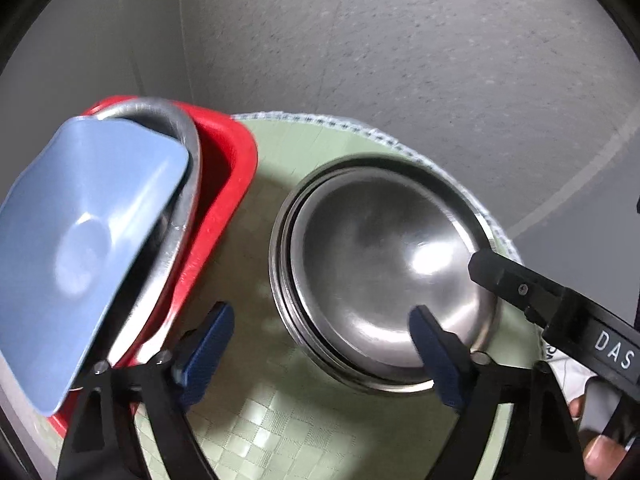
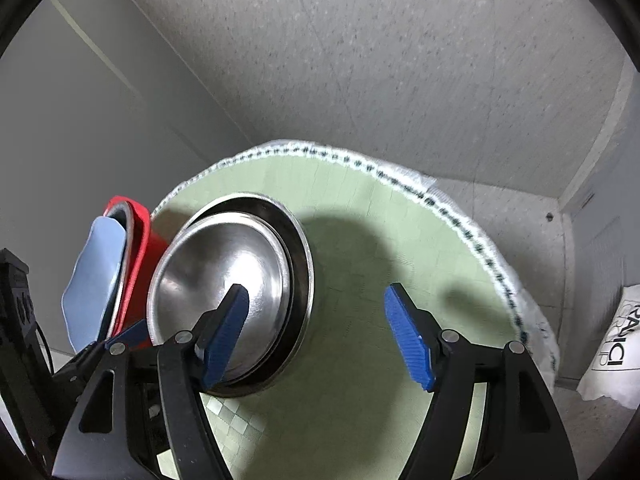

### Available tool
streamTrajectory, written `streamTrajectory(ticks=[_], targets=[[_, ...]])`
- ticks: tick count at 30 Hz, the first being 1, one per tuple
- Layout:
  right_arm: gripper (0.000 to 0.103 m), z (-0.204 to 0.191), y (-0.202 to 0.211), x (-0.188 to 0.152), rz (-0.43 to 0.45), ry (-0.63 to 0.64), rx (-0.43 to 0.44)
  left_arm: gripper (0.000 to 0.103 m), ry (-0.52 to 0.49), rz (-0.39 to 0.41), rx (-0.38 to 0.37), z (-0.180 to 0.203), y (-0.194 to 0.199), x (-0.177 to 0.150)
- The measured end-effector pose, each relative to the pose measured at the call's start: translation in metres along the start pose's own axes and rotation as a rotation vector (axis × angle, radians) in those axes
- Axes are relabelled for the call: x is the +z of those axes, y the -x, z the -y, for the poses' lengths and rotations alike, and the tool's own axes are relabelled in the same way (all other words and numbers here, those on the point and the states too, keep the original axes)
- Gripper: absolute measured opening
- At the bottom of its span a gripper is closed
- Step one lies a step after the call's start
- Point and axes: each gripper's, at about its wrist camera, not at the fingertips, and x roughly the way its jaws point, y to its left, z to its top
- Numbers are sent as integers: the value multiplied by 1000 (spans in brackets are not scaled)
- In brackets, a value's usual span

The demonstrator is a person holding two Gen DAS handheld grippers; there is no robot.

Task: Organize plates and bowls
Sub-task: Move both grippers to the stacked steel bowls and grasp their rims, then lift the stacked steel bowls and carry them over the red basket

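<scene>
A steel bowl (image 1: 384, 264) sits nested in a stack of steel plates (image 1: 282, 280) on a round green table (image 1: 272, 420). My left gripper (image 1: 320, 344) is open, its fingers just short of the bowl's near rim. A blue square plate (image 1: 88, 240) leans on a steel plate (image 1: 188, 184) inside a red tub (image 1: 228, 184) at the left. In the right wrist view the bowl (image 2: 216, 280) and stack (image 2: 300, 280) lie at the left. My right gripper (image 2: 320, 332) is open and empty over the table (image 2: 360, 240), its left finger in front of the bowl.
The table has a white dotted border (image 2: 440, 208) and stands on a grey speckled floor (image 2: 360, 60). A white printed bag (image 2: 616, 340) lies on the floor at the right. A grey wall (image 2: 80, 120) runs at the left.
</scene>
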Motion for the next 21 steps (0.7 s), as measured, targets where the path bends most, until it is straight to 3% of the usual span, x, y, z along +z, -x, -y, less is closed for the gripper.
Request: streamTrajectory(ticks=[5, 8, 9, 10, 13, 21], targets=[[72, 4, -21, 2, -49, -2, 37, 75, -17, 10, 30, 11, -8, 7], [68, 6, -29, 0, -75, -7, 72, 63, -72, 6, 102, 23, -16, 6], [60, 7, -31, -1, -82, -8, 80, 54, -84, 7, 104, 26, -16, 5], [50, 10, -33, -2, -93, -15, 104, 54, -80, -10, 88, 27, -18, 5], [36, 12, -34, -3, -100, -27, 164, 56, -58, -19, 74, 28, -21, 5], [29, 24, -27, -7, -100, -55, 226, 57, -38, -6, 32, 21, -23, 3]])
